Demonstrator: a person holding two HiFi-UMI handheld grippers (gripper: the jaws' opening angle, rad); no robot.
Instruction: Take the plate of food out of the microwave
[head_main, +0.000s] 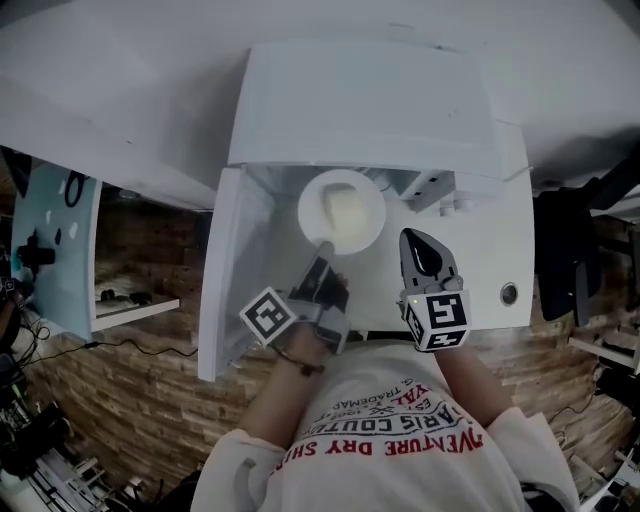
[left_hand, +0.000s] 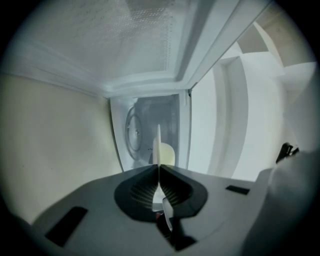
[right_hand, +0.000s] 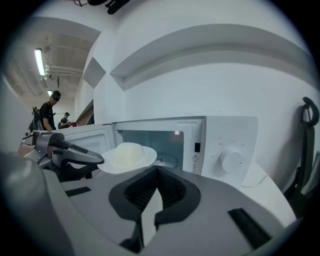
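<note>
The left gripper has its fingers squeezed tight on the near rim of the white plate. The plate sticks out past those fingers with a pale lump of food on it, up in the air just in front of the open microwave. The right gripper is to the right of the plate and not touching it, its fingers pressed together on nothing, with the microwave's round knob beyond them.
</note>
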